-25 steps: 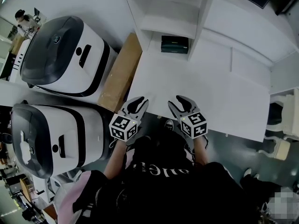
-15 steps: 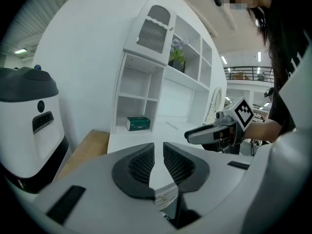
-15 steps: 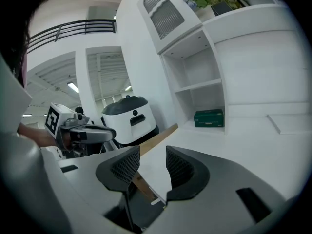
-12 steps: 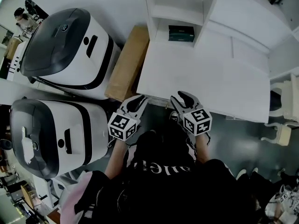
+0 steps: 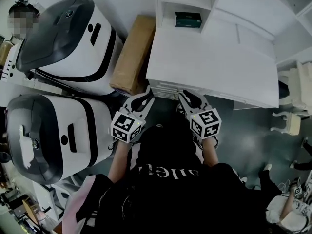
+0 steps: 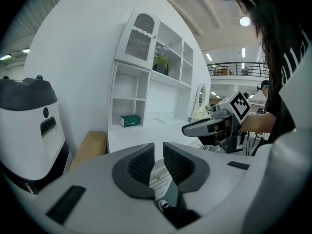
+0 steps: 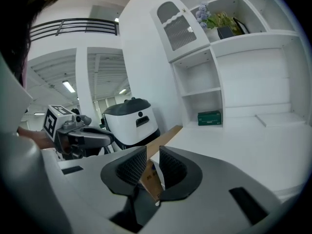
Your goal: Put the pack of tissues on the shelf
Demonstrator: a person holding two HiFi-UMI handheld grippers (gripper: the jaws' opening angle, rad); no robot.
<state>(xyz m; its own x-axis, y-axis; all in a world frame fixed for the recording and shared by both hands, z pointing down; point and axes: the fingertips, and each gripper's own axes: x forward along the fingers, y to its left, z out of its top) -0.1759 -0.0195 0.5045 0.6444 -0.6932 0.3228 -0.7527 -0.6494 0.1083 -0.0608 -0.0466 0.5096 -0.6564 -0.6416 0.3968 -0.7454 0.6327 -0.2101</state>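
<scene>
The green pack of tissues (image 5: 188, 19) lies in the lowest cubby of the white shelf unit (image 5: 168, 6) at the back of the white desk (image 5: 214, 67). It also shows in the left gripper view as the tissue pack (image 6: 130, 120) and in the right gripper view as the tissue pack (image 7: 209, 117). Both grippers hang side by side just off the desk's front edge, far from the pack. My left gripper (image 5: 146, 95) (image 6: 158, 146) is shut and holds nothing. The jaws of my right gripper (image 5: 189, 97) (image 7: 153, 150) are closing, a narrow gap left and nothing between them.
A brown cardboard box (image 5: 134, 52) leans along the desk's left side. Two large white and grey machines (image 5: 63, 48) (image 5: 48, 140) stand to the left. A white chair (image 5: 292, 116) stands at the right. The person's dark-clothed body fills the lower head view.
Both grippers have drawn back from over the desk's front edge to just off it. The right jaws have narrowed. The tissue pack stays in its cubby.
</scene>
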